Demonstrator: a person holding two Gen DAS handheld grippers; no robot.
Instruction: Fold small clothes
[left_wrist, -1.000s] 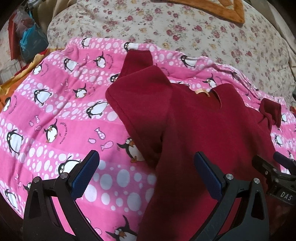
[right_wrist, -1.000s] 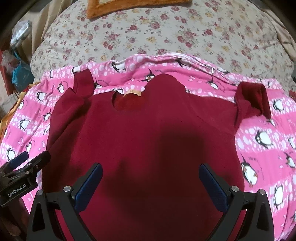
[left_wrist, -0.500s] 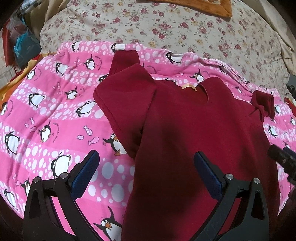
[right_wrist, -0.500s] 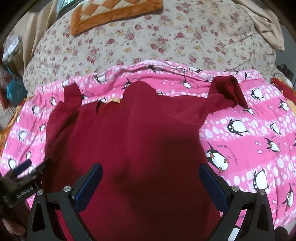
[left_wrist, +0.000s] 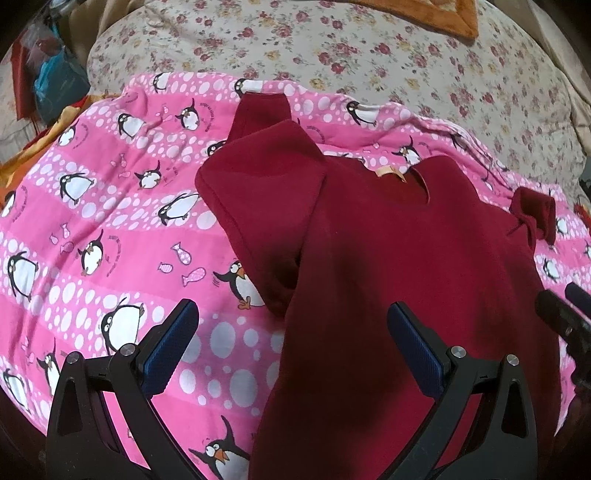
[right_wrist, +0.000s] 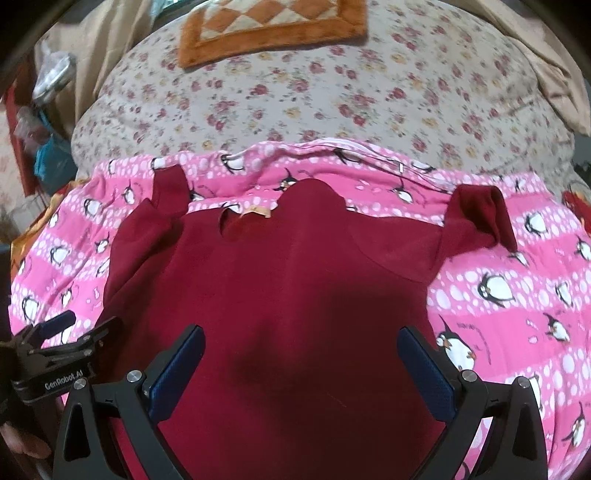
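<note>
Nearest the right wrist camera, the right gripper (right_wrist: 300, 363) hovered with its jaws spread wide and empty over the lower middle of the dark red garment (right_wrist: 288, 295), its blue pads (right_wrist: 177, 373) clear of the cloth. To its left the left gripper (right_wrist: 55, 354) poked in from the near left edge of the bed, a white label on its body reading "GenRobot.AI"; part of a hand (right_wrist: 22, 443) showed below it, mostly cut off by the frame.

In the left wrist view, the left gripper (left_wrist: 291, 345) also had its jaws wide apart with nothing between them, straddling the garment's (left_wrist: 406, 277) left side seam, one finger over the pink penguin blanket (left_wrist: 110, 221), the other over the red fabric. The right gripper (left_wrist: 565, 317) was only a dark sliver at the right edge there, too cropped to read.

The garment lay flat on the blanket near the bed's front edge, hem toward the cameras and running out of frame. Its left sleeve (left_wrist: 258, 206) was folded inward; the right sleeve (right_wrist: 476, 218) bunched up. A small tan neck tag (right_wrist: 256, 210) carried no legible writing.

Farther back lay the floral bedcover (right_wrist: 314, 99) and an orange checked mat (right_wrist: 273, 26). Bags at the far left were blurred.
</note>
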